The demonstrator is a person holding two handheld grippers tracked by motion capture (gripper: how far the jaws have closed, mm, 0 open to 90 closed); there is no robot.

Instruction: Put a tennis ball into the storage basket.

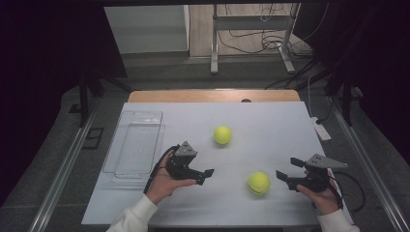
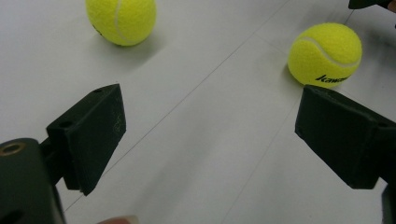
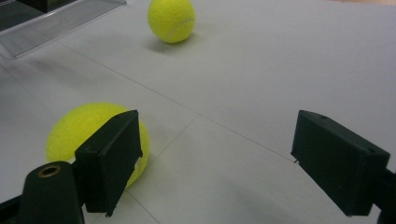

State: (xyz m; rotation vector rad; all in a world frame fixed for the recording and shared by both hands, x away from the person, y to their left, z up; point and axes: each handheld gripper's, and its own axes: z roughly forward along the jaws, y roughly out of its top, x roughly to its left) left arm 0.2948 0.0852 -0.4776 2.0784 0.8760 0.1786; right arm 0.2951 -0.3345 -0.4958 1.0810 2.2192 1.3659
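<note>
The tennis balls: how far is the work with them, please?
Nothing looks done: both tennis balls lie on the table, and the clear tray at the left holds nothing. In hand: the left gripper and right gripper, jaws open, flank the near ball. Left: grasping it and the far ball.

1. Near tennis ball (image 1: 259, 182): fuzzy yellow felt, matt, smooth white seam, black print.
2. Far tennis ball (image 1: 222, 135): same napped felt, matt.
3. Table (image 1: 270, 125): smooth pale sheet top, matt with a faint sheen, thin seam lines; bare wood strip along the far edge.
4. Tray (image 1: 133, 145): clear glossy plastic, ribbed floor.
5. Left tongs (image 1: 209, 176): black matt plastic, faintly scuffed pads, brass-look insert at the base.
6. Right tongs (image 1: 280, 176): same black matt plastic; grey matt plate on top.
7. Sleeves (image 1: 133, 220): off-white soft knit cloth.
</note>
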